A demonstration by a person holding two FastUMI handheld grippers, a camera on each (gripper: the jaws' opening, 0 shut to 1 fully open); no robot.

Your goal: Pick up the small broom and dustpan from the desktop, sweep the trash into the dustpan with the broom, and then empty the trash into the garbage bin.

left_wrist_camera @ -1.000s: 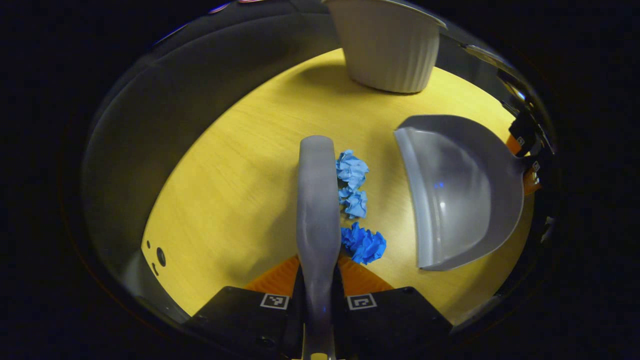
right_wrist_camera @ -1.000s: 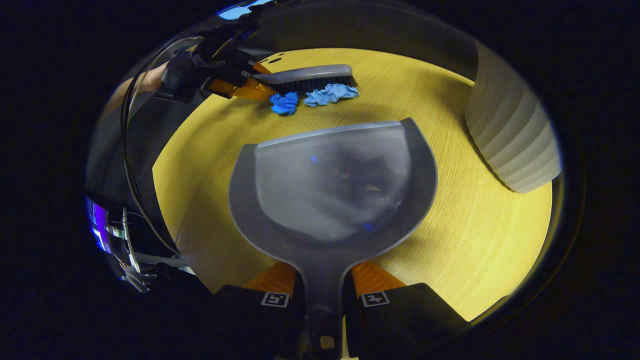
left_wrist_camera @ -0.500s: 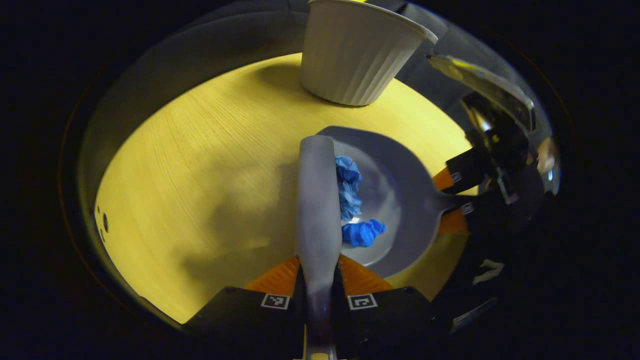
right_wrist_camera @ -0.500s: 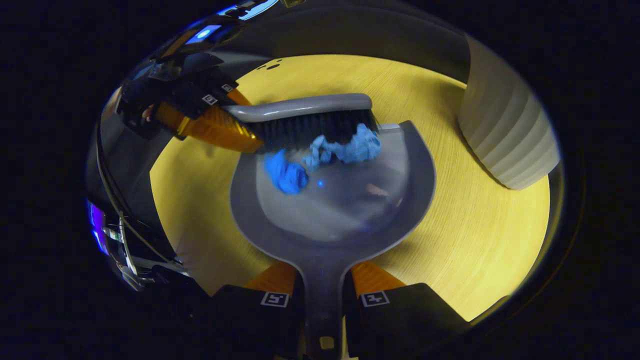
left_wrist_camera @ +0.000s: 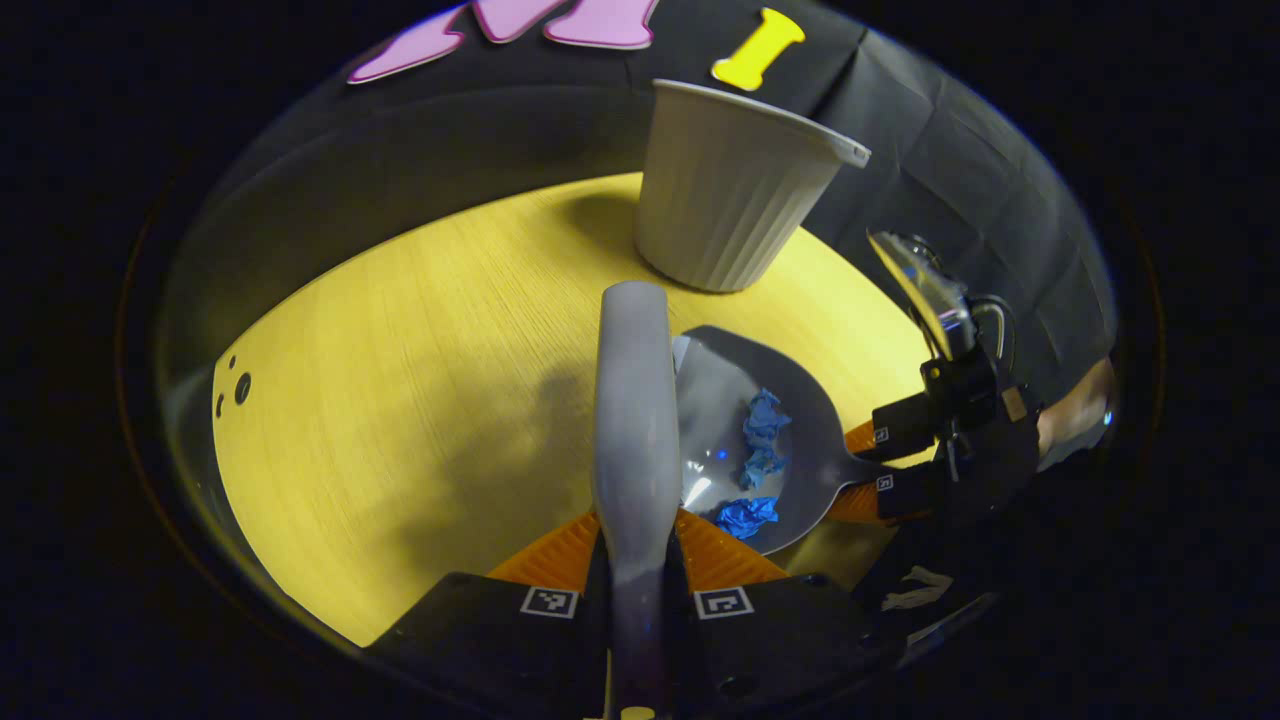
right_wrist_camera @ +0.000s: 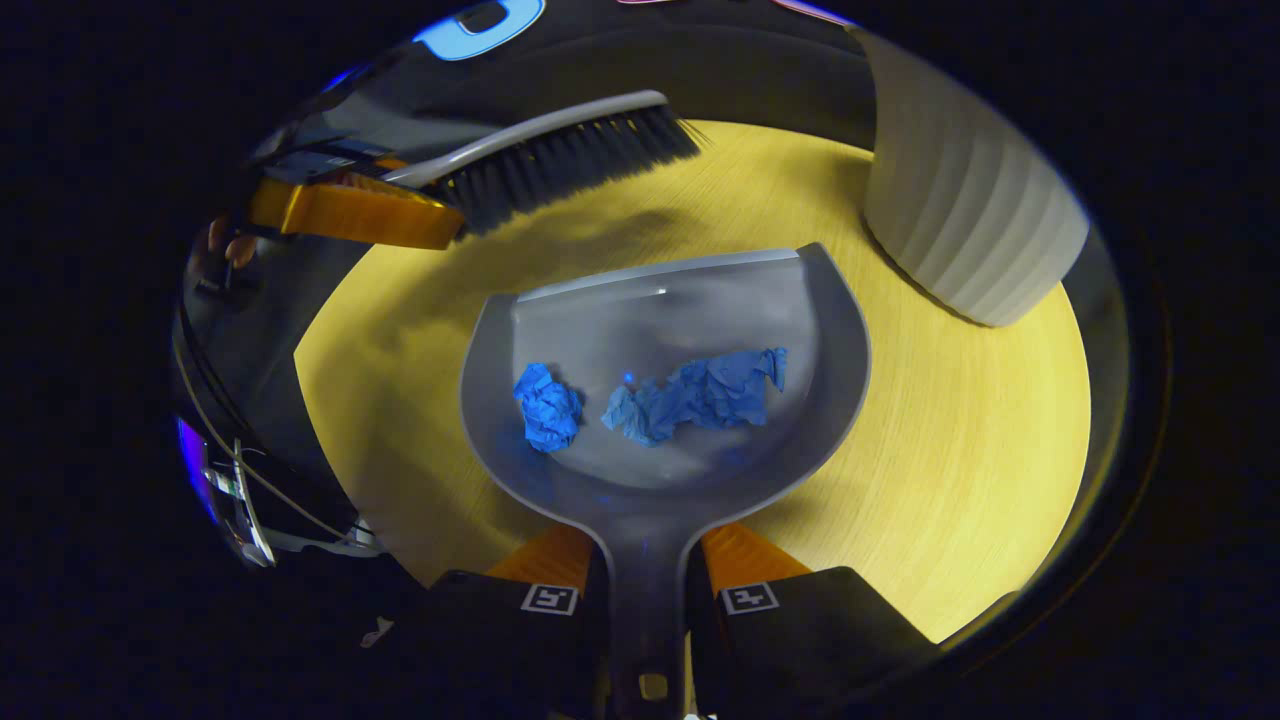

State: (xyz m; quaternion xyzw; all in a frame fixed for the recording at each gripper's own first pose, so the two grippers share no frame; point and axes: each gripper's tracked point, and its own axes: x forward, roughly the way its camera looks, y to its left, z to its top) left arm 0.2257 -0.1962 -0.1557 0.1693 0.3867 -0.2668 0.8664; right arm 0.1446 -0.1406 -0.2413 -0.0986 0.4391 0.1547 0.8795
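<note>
Yellow wooden desktop (right_wrist_camera: pixel 960 480): the surface below both of my tools. White ribbed garbage bin (left_wrist_camera: pixel 730 195): upright on the desktop's far side, near the wall, apart from the dustpan. Grey dustpan (right_wrist_camera: pixel 665 300): my right gripper (right_wrist_camera: pixel 645 580) has both fingers pressed on its handle, jaws clamped; the pan extends forward over the desktop, its open lip pointing away from me. Whether the lip touches the wood cannot be told. Grey small broom (left_wrist_camera: pixel 632 400): my left gripper (left_wrist_camera: pixel 635 585) is clamped on its handle, one finger at each side. In the right gripper view the black bristles (right_wrist_camera: pixel 570 165) hang clear above the desktop, beyond the pan's lip. Blue crumpled paper trash: two pieces lying inside the dustpan, a longer wad (right_wrist_camera: pixel 700 395) and a smaller ball (right_wrist_camera: pixel 547 405) just beside it.
</note>
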